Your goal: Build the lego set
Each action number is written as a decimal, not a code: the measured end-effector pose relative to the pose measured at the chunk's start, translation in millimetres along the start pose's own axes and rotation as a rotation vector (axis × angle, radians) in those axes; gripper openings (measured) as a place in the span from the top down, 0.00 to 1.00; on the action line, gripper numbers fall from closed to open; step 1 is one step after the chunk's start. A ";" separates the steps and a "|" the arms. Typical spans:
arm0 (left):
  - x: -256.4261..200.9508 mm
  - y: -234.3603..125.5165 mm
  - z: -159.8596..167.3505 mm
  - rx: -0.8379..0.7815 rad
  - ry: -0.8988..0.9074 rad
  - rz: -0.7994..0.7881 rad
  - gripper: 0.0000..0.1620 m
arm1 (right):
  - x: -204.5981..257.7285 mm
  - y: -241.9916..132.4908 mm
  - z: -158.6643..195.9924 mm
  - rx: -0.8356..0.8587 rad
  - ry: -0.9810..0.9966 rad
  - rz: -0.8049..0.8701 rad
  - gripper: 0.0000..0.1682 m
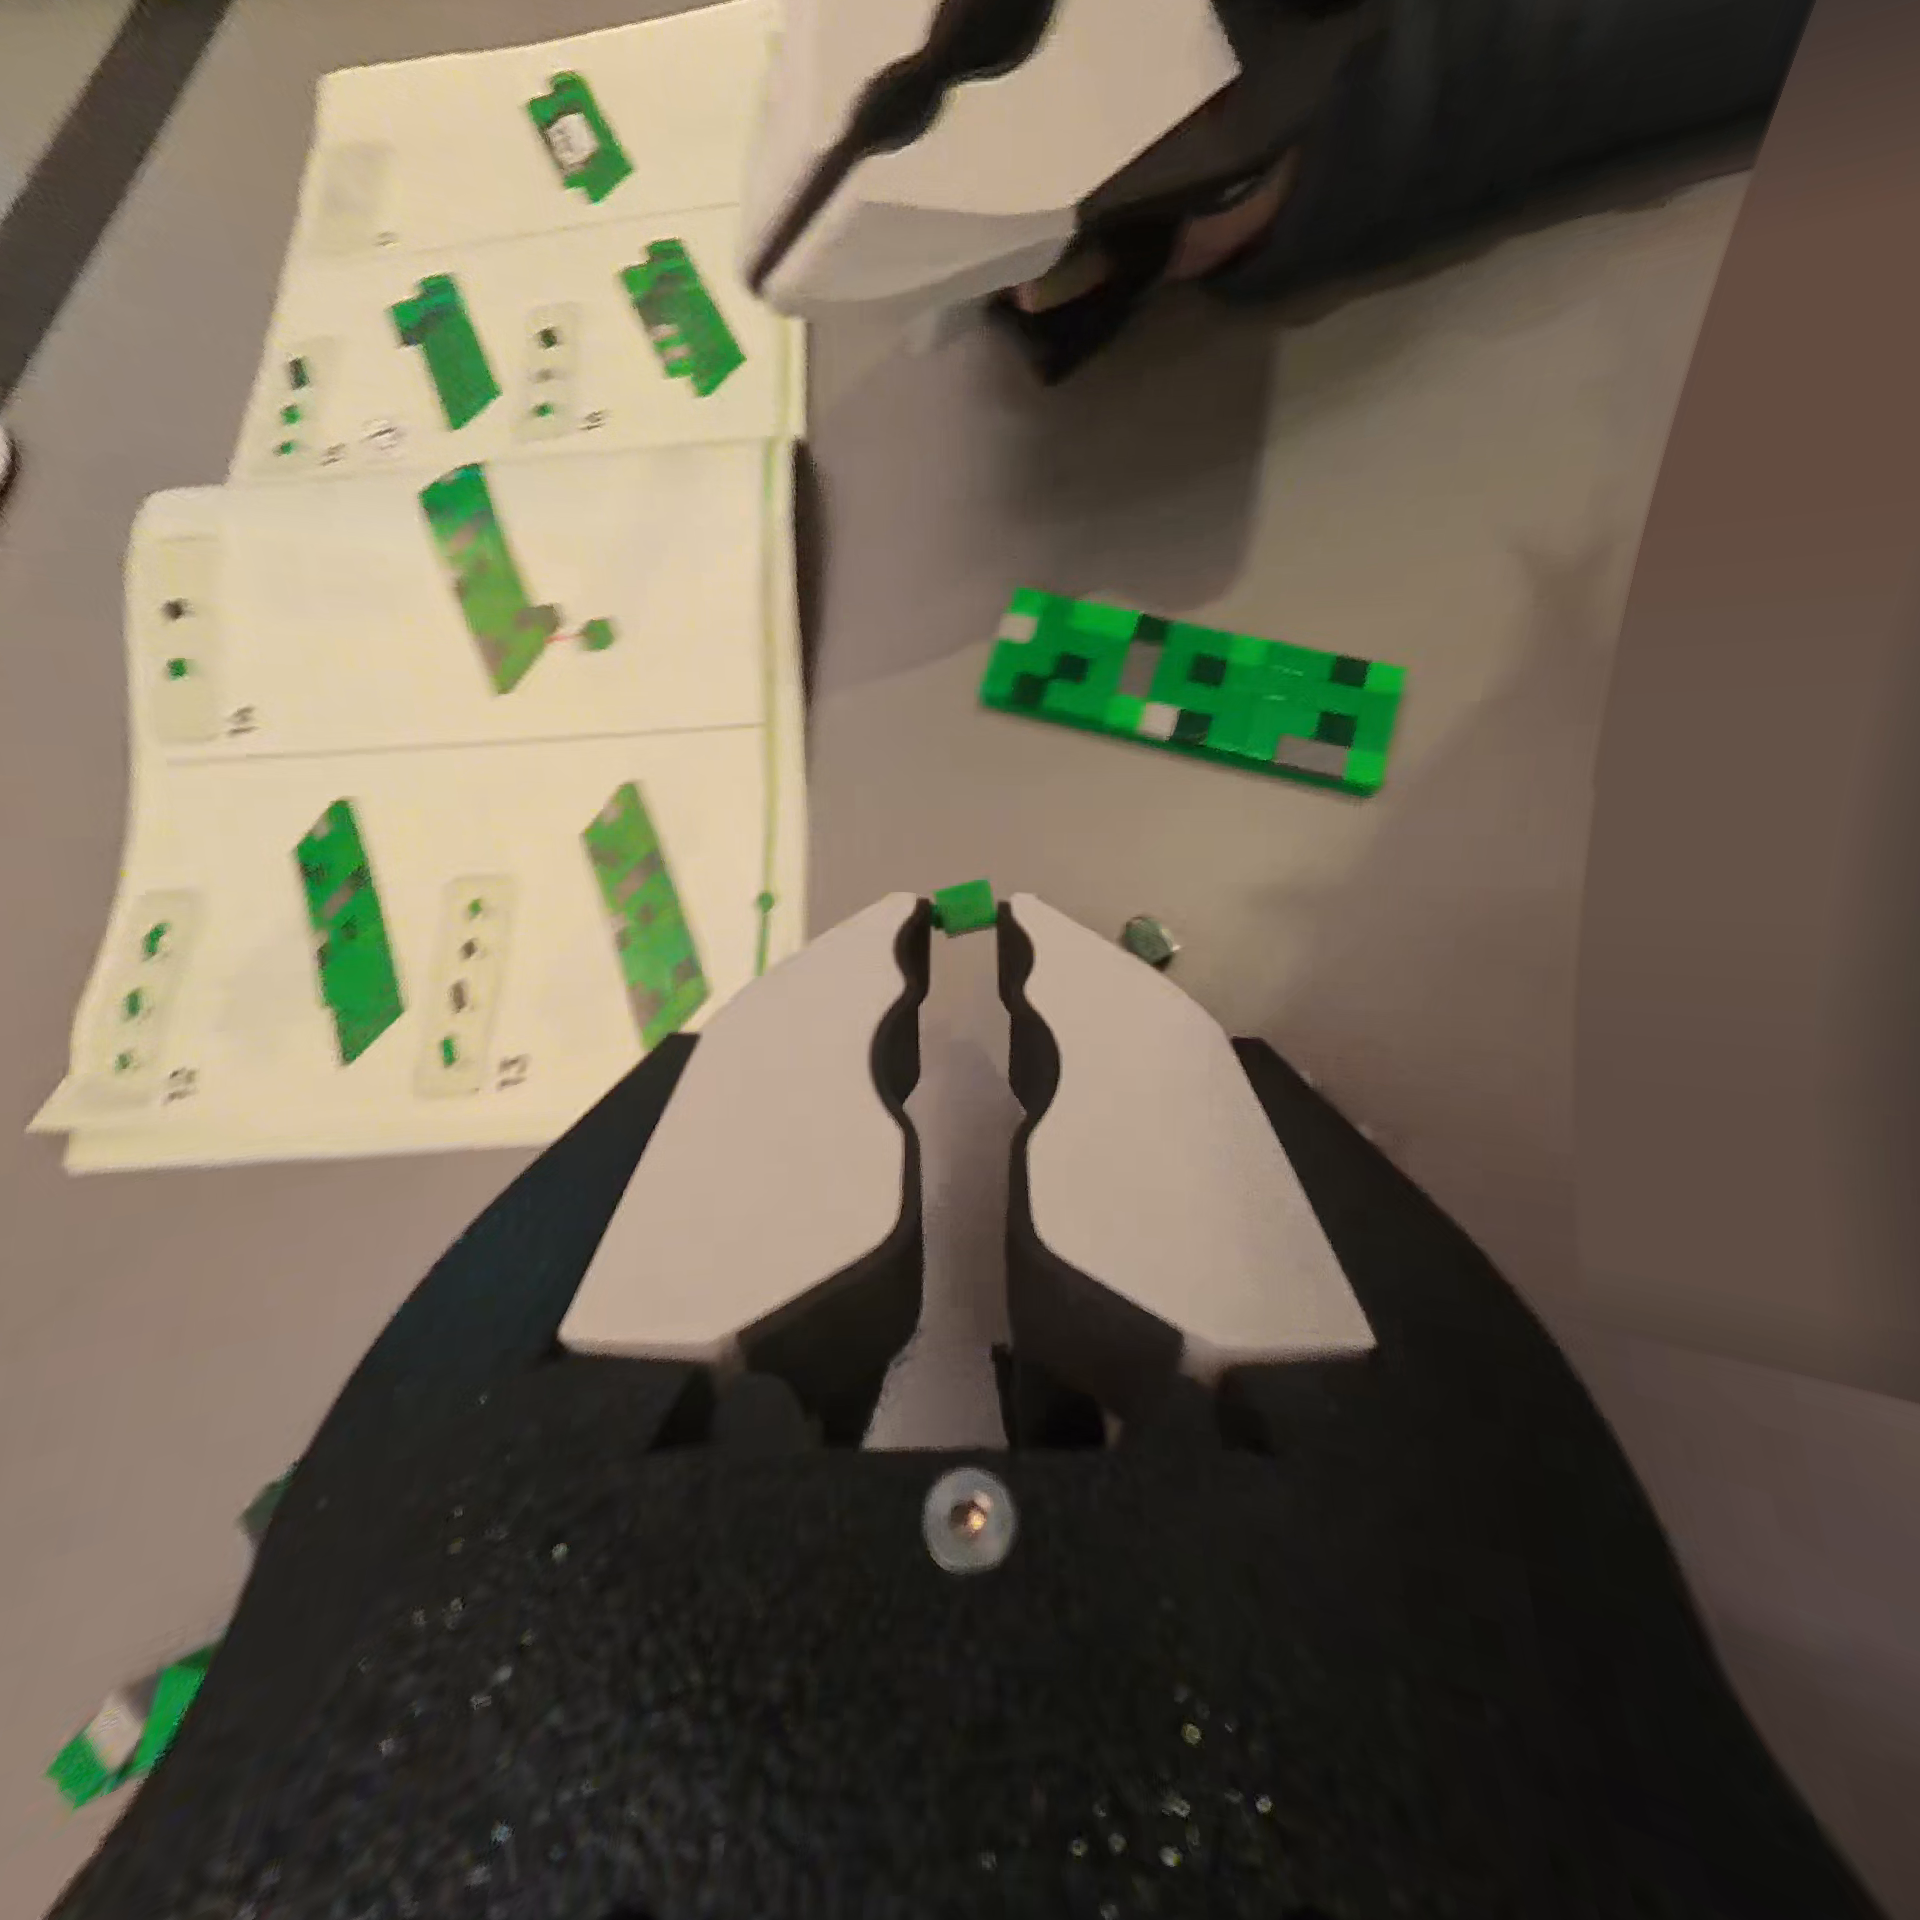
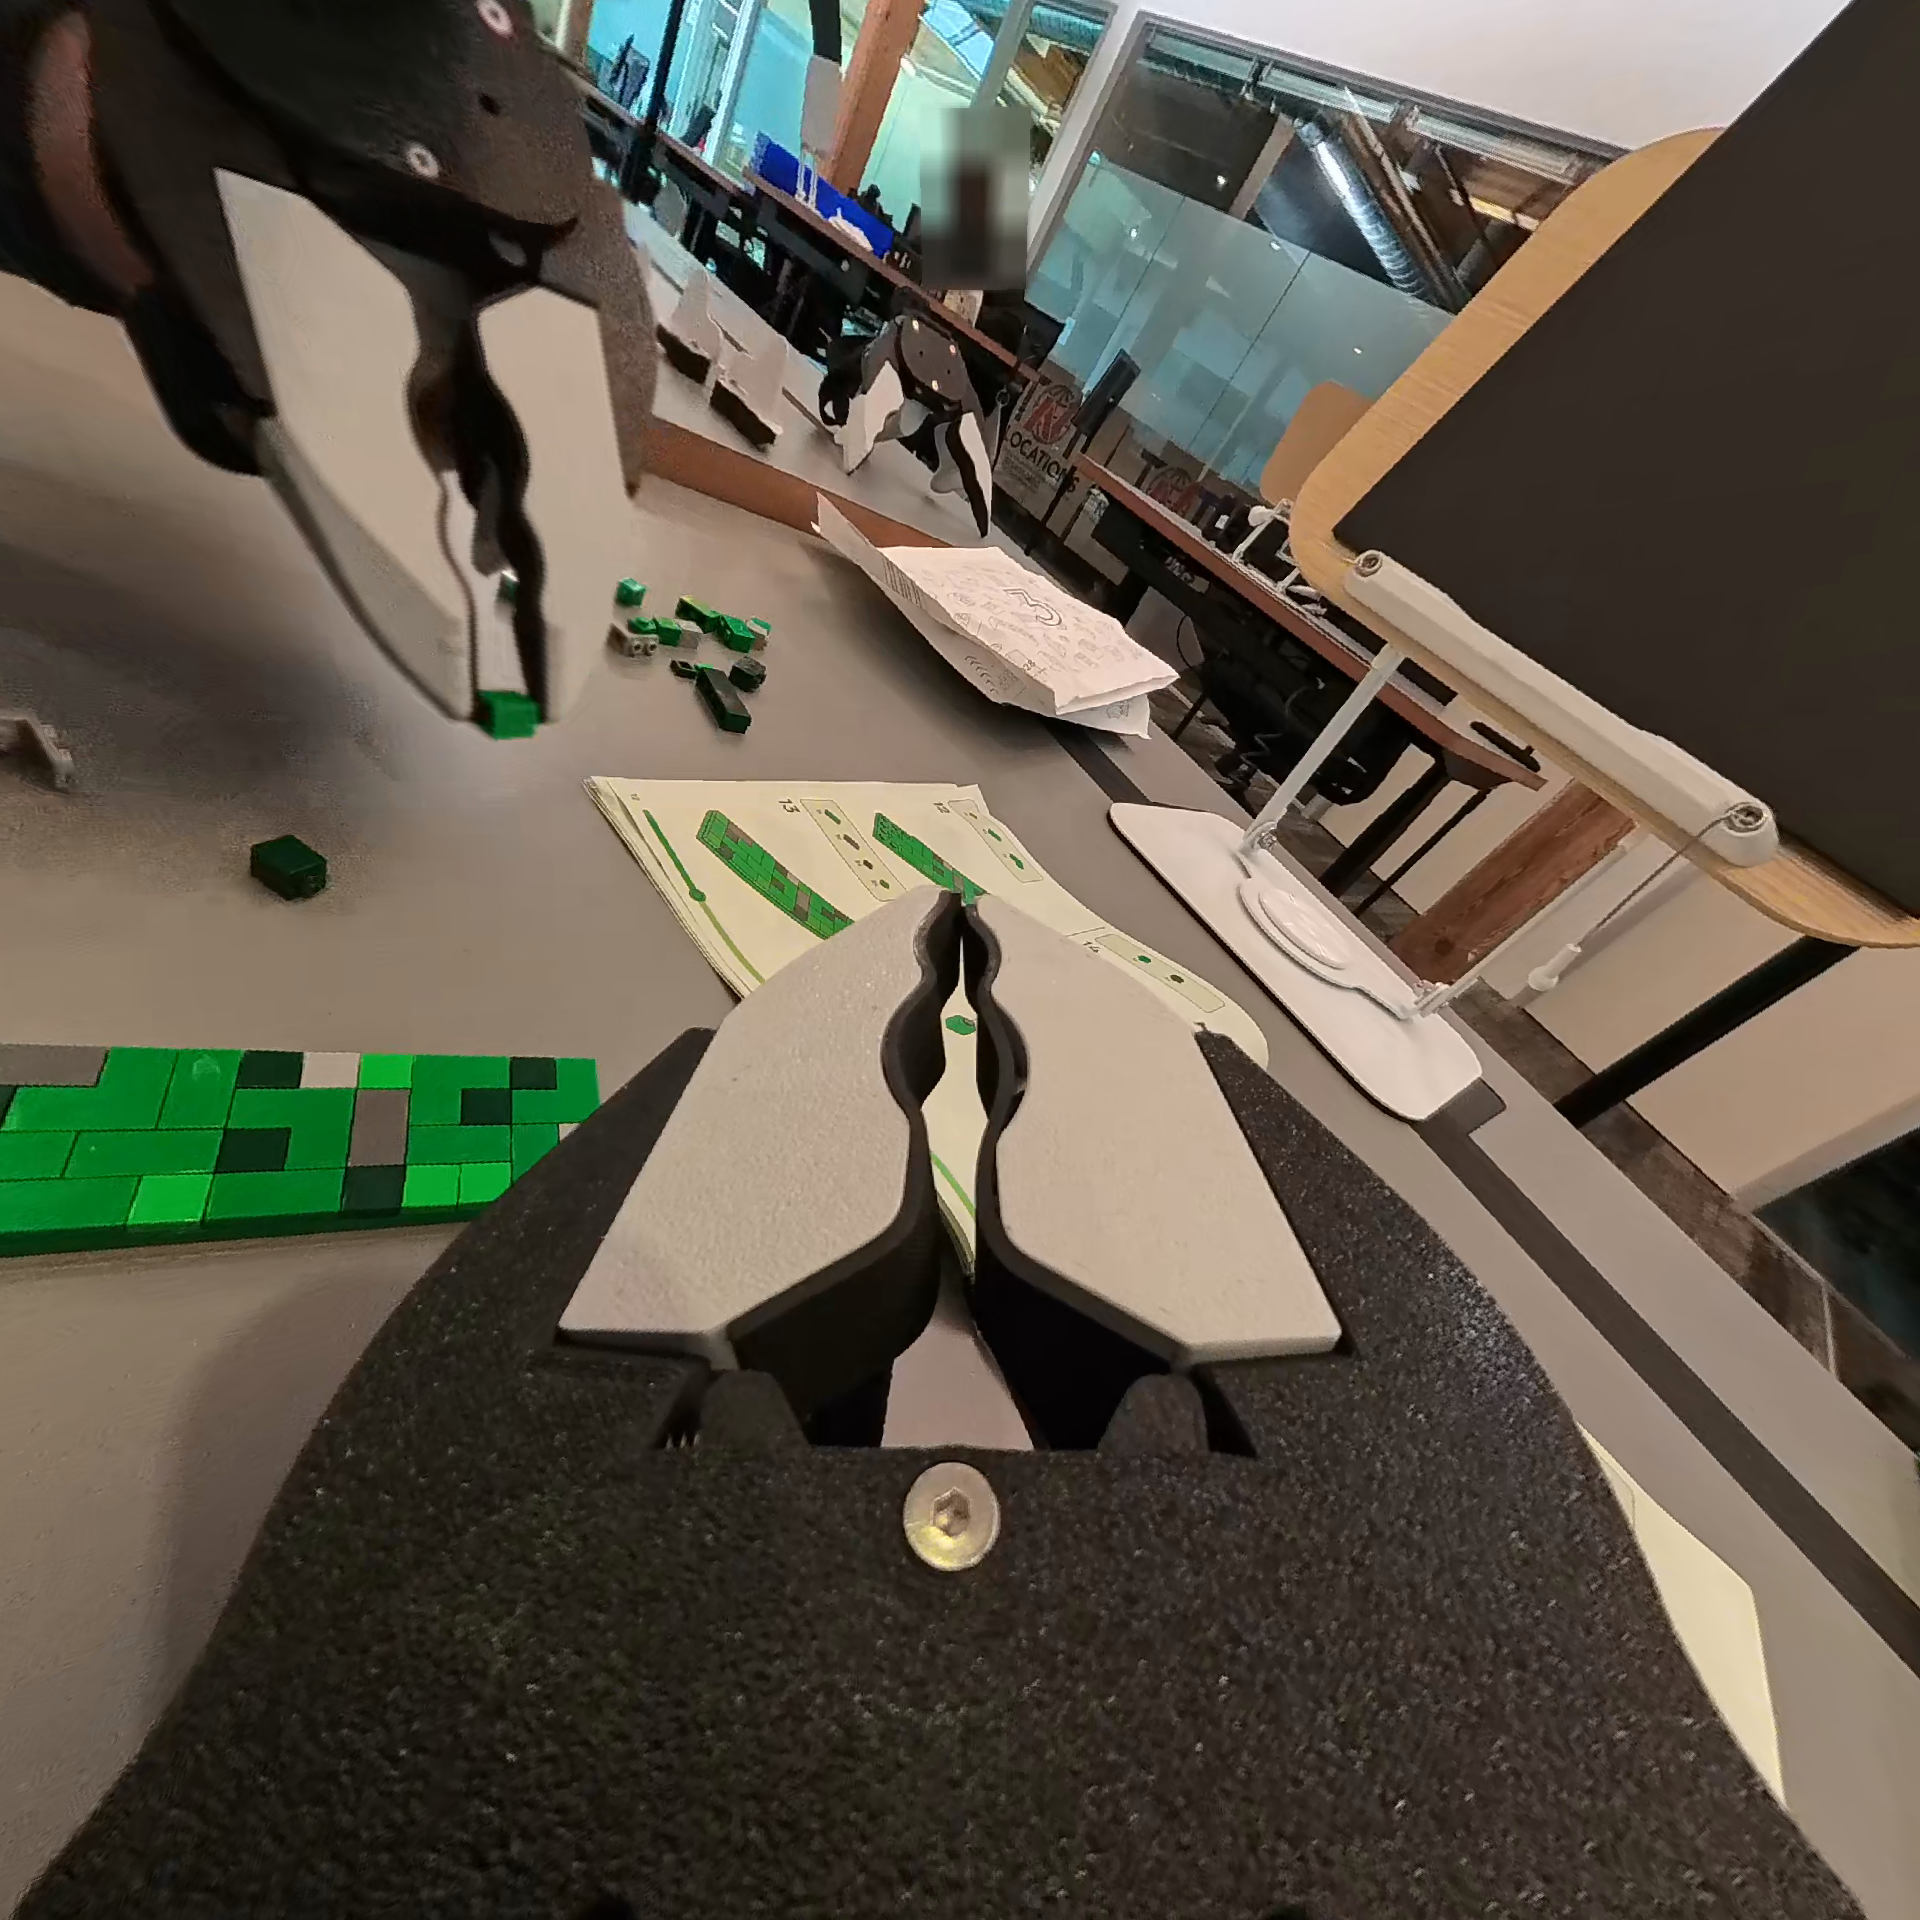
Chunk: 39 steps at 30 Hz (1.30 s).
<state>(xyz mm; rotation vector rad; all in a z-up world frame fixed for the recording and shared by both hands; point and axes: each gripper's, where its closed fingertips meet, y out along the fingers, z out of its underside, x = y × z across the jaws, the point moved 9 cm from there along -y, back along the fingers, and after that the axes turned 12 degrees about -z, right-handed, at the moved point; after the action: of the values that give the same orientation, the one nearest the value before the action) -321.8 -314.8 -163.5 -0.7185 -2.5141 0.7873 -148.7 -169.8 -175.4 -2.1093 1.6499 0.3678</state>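
Between your left gripper's [image 1: 966, 914] fingertips sits a small green tile [image 1: 962, 909], clamped by its side faces and held off the table. It is light, rigid and slick, likely to twist or pop out, so keep the pinch square across opposite sides. At about one o'clock lies the green tiled plate [image 1: 1190, 691], flat on the grey table [image 1: 1455, 987]; it looks stiff but would probably slide under pressure. Your right gripper [image 2: 961, 914] has its jaws together on nothing, above the instruction booklet [image 2: 748, 842].
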 end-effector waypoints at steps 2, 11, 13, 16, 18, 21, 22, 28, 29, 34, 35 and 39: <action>-7.3 6.5 -2.3 0.006 0.023 -0.003 0.93 | 0.3 0.4 0.0 0.003 -0.004 -0.002 1.00; -5.4 31.5 -0.4 0.080 0.048 -0.064 0.93 | 1.1 0.8 -0.1 0.006 -0.013 -0.005 1.00; -4.0 34.5 0.3 0.076 0.040 -0.069 0.93 | 1.2 0.9 -0.1 0.006 -0.013 -0.005 1.00; -0.8 37.1 1.9 0.071 0.012 -0.088 0.93 | 1.6 1.1 -0.1 0.008 -0.017 -0.007 1.00; 0.2 36.7 2.5 0.066 -0.013 -0.085 0.85 | 1.9 1.0 -0.2 0.008 -0.020 -0.007 1.00; 1.6 31.4 3.7 0.051 -0.029 -0.103 0.80 | 2.1 0.7 -0.3 0.005 -0.021 -0.008 1.00; 1.7 28.5 4.1 0.048 -0.035 -0.108 0.79 | 2.0 0.6 -0.3 0.004 -0.021 -0.008 1.00; -3.8 11.2 9.0 0.080 -0.085 -0.097 0.79 | 1.9 0.7 -0.3 0.004 -0.020 -0.008 1.00; -6.9 8.9 8.4 0.090 -0.106 -0.074 0.79 | 1.9 0.8 -0.3 0.004 -0.019 -0.008 1.00; -28.2 7.0 6.1 0.134 -0.140 0.021 0.82 | 2.1 1.1 -0.3 0.008 -0.023 -0.010 1.00; -31.5 7.9 6.1 0.146 -0.114 0.015 0.83 | 2.3 1.2 -0.3 0.008 -0.024 -0.010 1.00; -38.2 14.2 7.3 0.219 -0.037 -0.001 0.89 | 2.5 1.2 -0.4 0.009 -0.026 -0.011 1.00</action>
<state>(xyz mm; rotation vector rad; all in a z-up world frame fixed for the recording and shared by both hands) -290.6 -329.7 -186.3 -0.6332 -2.4102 1.0643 -149.2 -172.3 -176.4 -2.0968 1.6220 0.3825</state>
